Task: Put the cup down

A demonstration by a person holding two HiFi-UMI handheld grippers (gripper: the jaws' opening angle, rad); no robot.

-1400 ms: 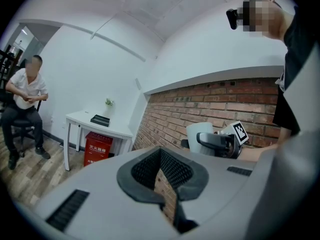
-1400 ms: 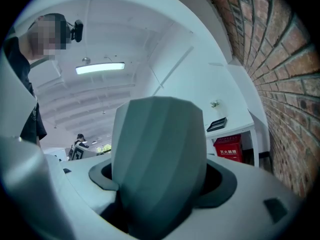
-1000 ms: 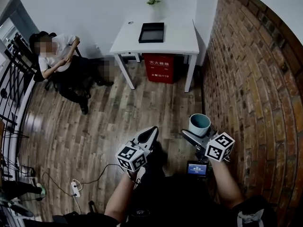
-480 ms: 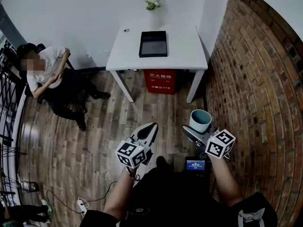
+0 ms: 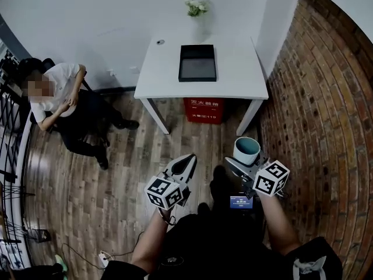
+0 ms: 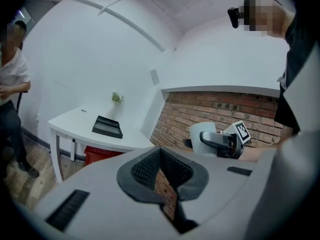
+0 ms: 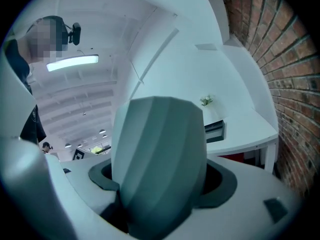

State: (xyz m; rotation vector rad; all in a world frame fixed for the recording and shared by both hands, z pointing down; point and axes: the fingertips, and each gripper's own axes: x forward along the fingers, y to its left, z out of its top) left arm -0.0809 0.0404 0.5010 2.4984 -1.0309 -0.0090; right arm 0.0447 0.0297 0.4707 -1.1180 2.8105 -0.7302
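Observation:
A pale cup (image 5: 246, 151) with a teal inside is held upright in my right gripper (image 5: 243, 164), which is shut on it, above the wooden floor. In the right gripper view the faceted cup (image 7: 159, 164) fills the space between the jaws. My left gripper (image 5: 182, 167) hangs beside it at the left, jaws shut with nothing between them; in its own view its pads (image 6: 161, 170) meet, and the cup (image 6: 203, 139) shows at the right. Ahead stands a white table (image 5: 239, 70).
A black tray (image 5: 197, 62) and a small vase of flowers (image 5: 197, 7) are on the table, and a red box (image 5: 203, 109) sits under it. A brick wall (image 5: 326, 115) runs along the right. A person (image 5: 61, 101) sits at the left.
The table has come closer and lower in the head view as I move toward it. Both grippers keep their places, and the cup stays held.

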